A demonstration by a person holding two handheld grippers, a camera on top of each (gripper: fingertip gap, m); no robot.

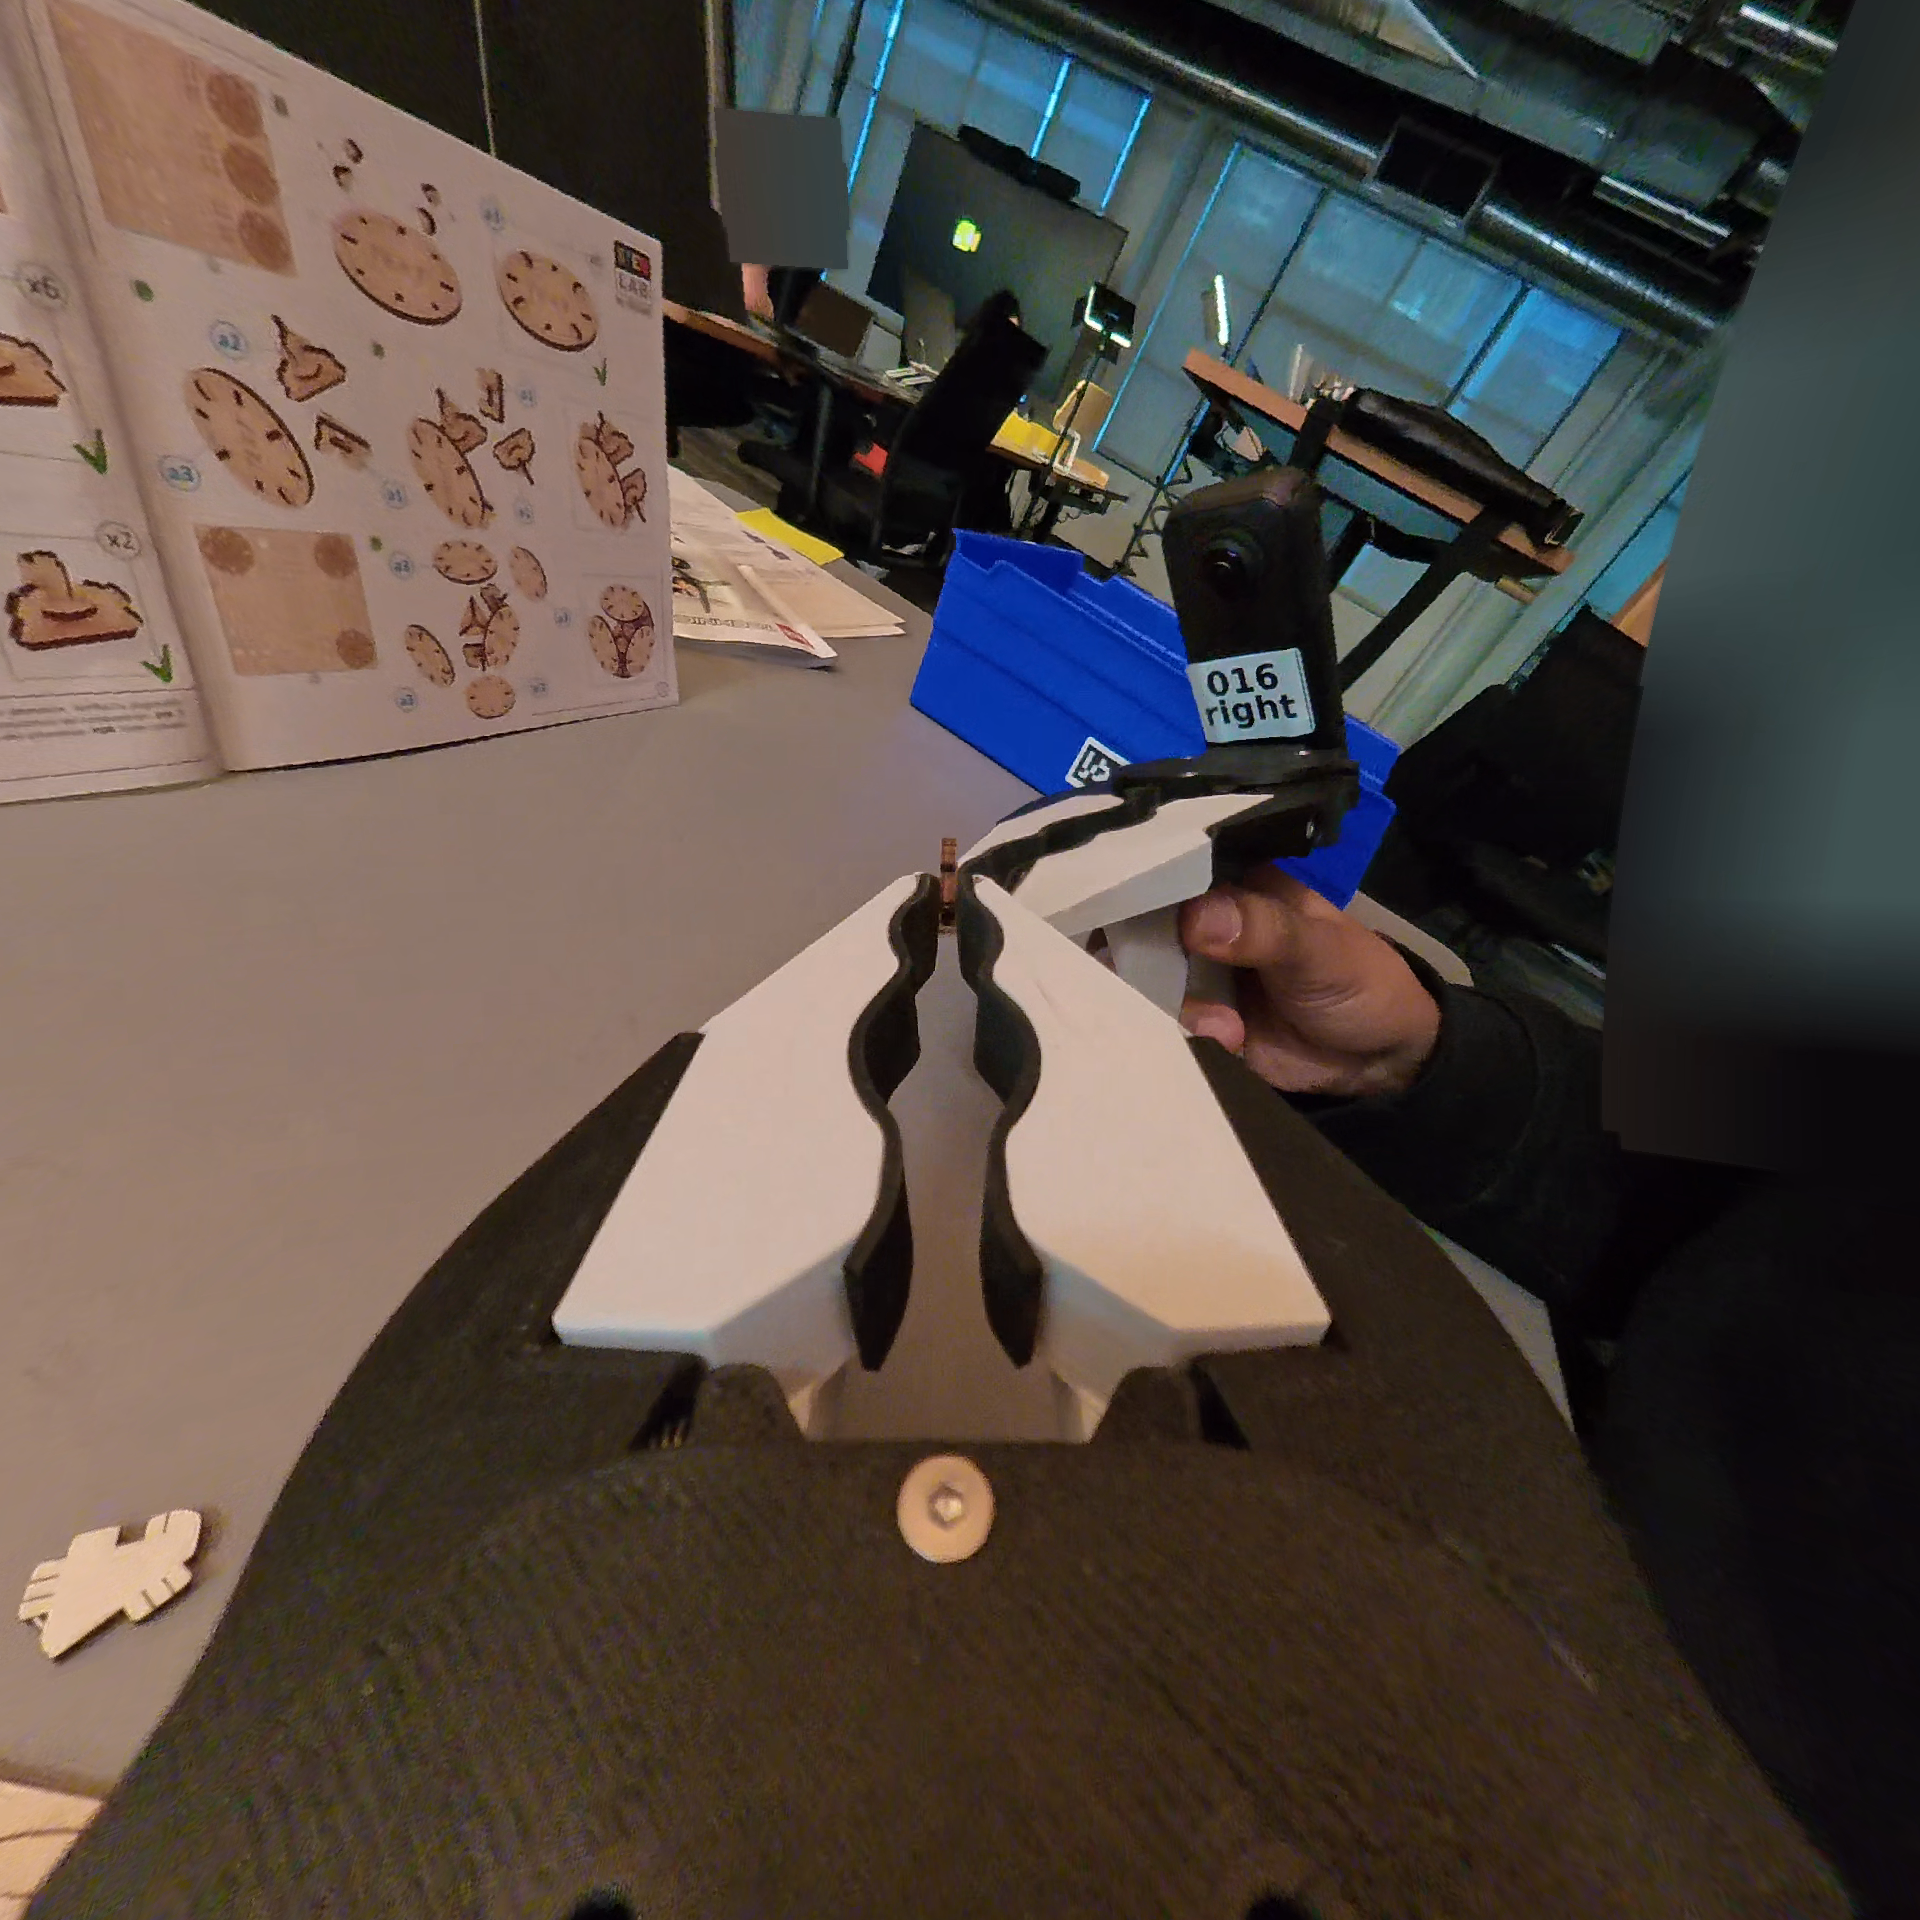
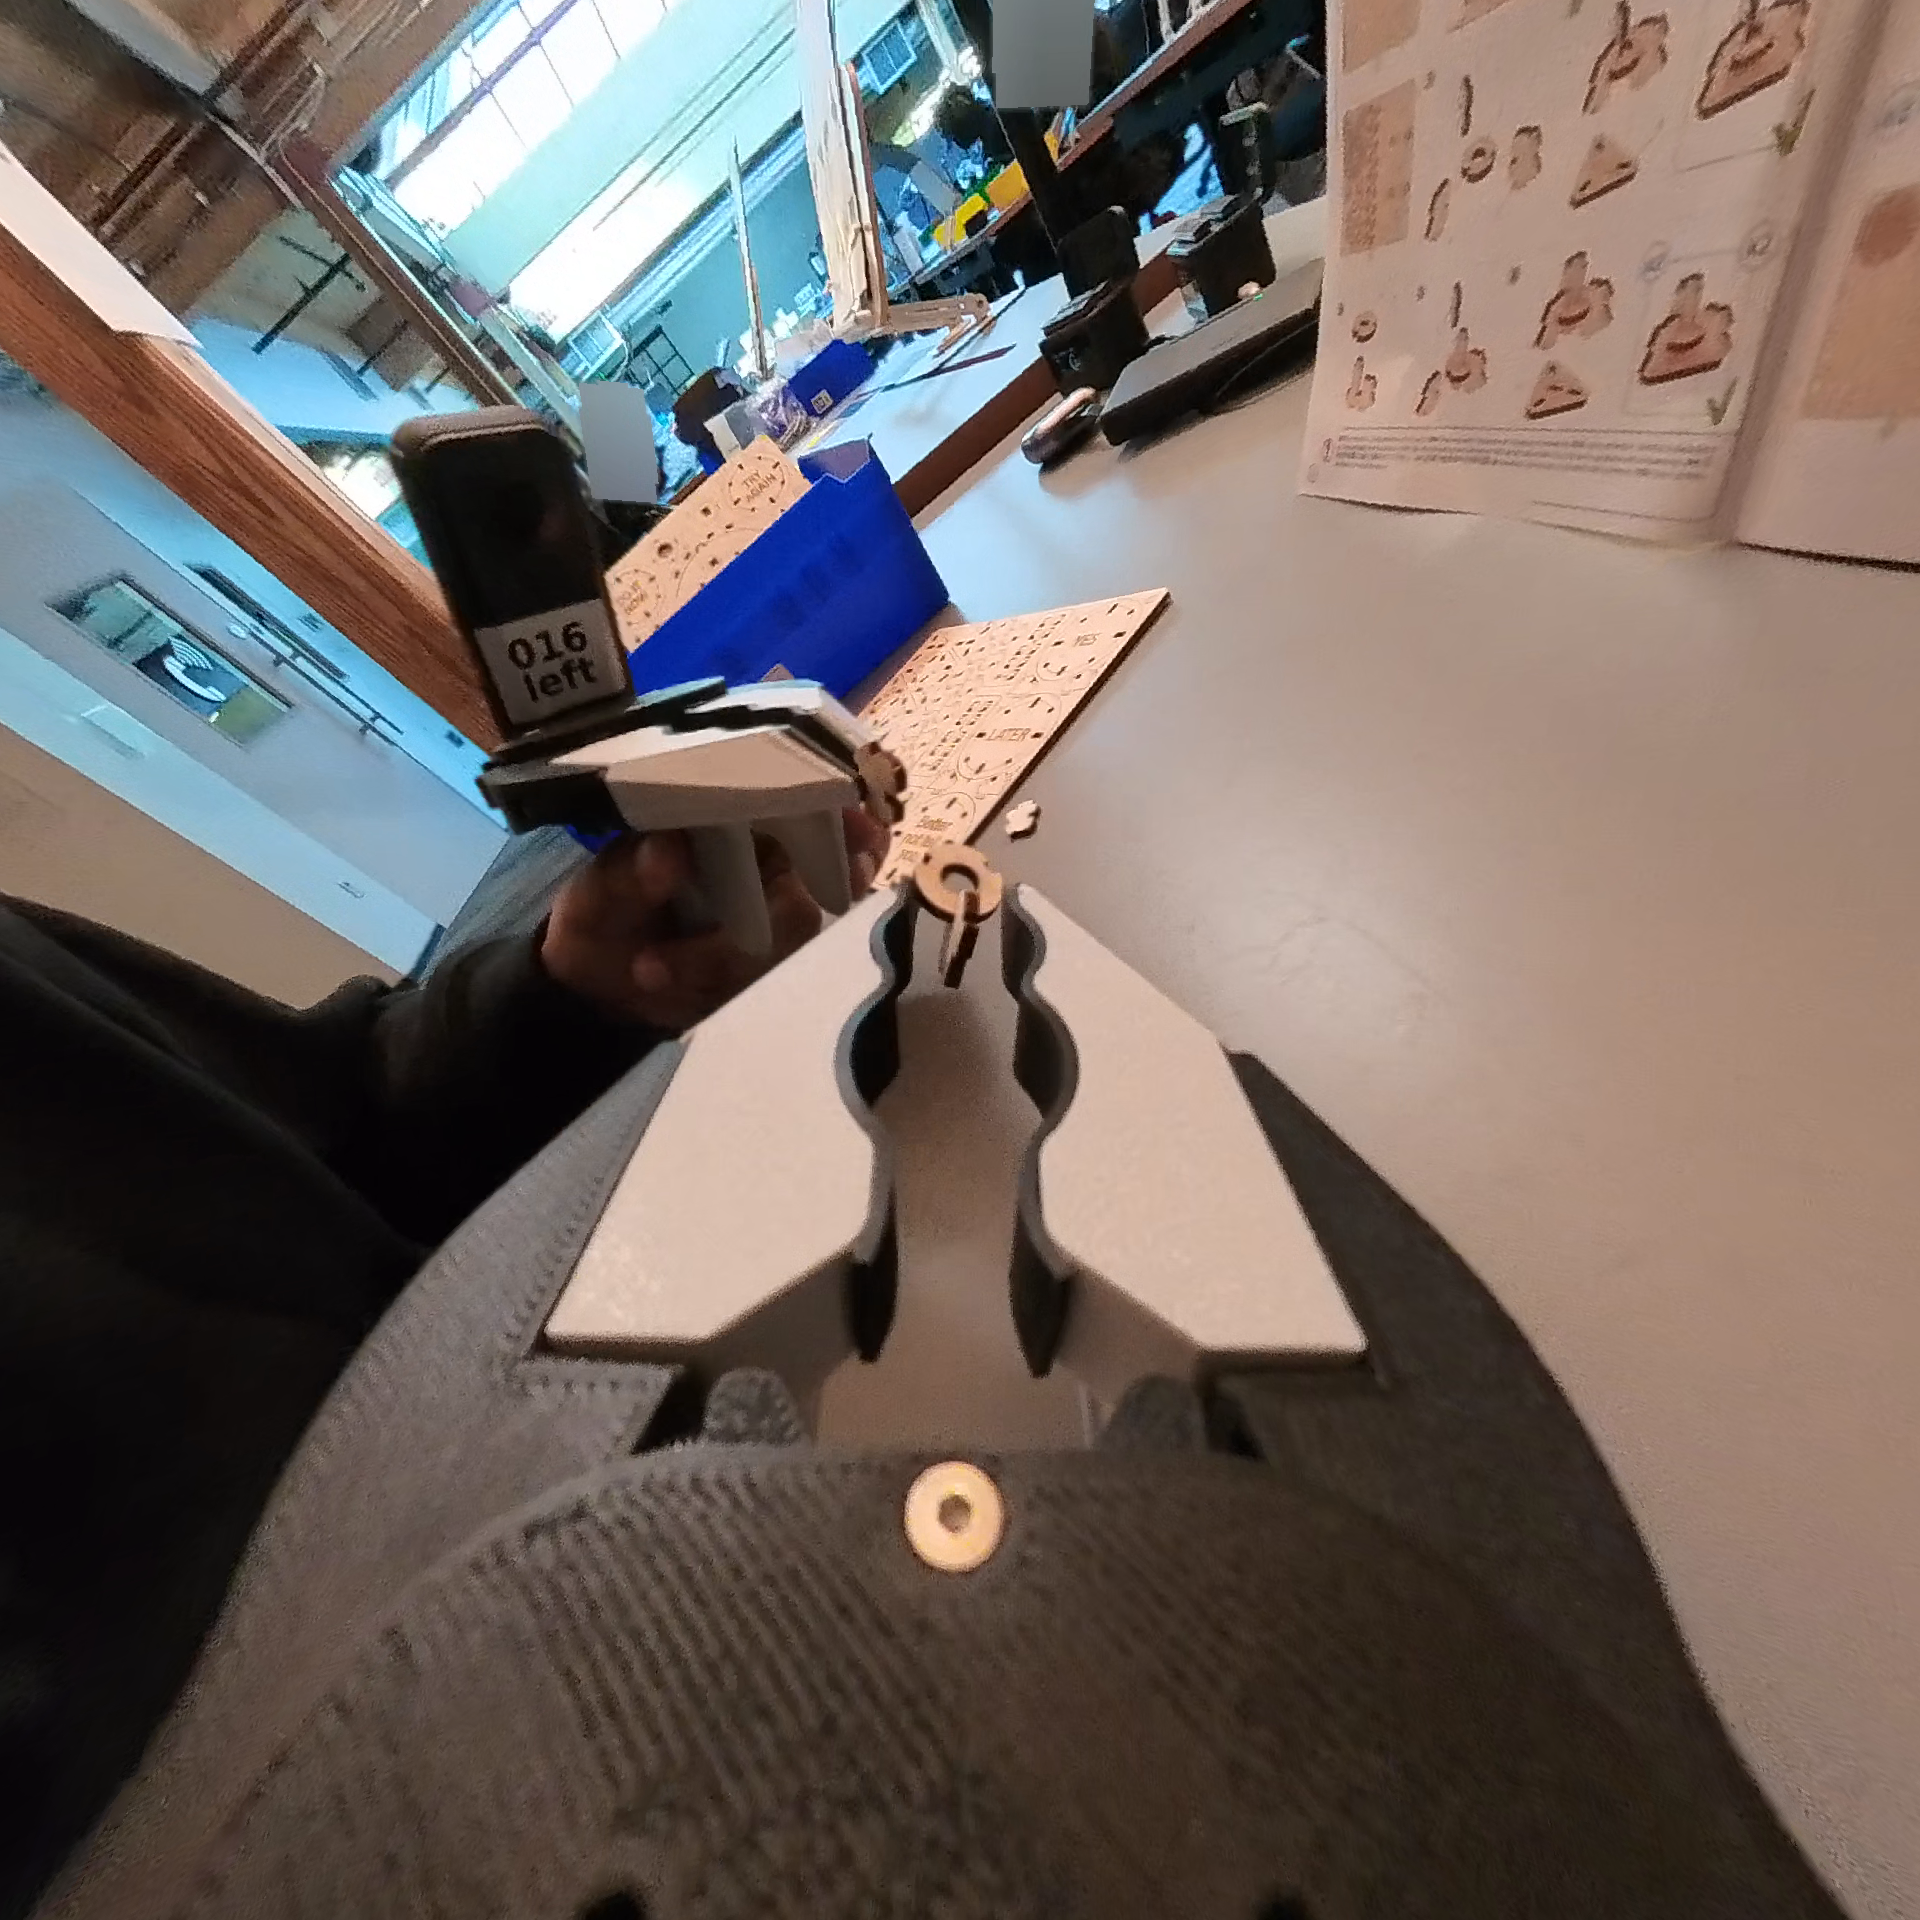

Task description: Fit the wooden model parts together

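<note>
My left tongs [image 1: 943, 902] pinch a thin wooden piece [image 1: 947, 883] edge-on, just beside my right tongs [image 2: 958, 914], which grip a small wooden ring [image 2: 954, 883] with a slat slotted in. It looks like both pieces hover above the worktop [image 2: 1455, 935], near the wooden sheet [image 2: 1023, 707] by the blue bin [image 2: 790, 592].

Each gripper [image 1: 945, 899] [image 2: 956, 914] was built with white wedge-shaped fingers [image 1: 790, 1101] lined by wavy black pads [image 1: 883, 1049], set in a ribbed black body fixed by a silver screw [image 1: 943, 1507]. A labelled black camera [image 1: 1252, 582] was mounted above. Dark sleeves [image 1: 1507, 1122] were worn.
</note>
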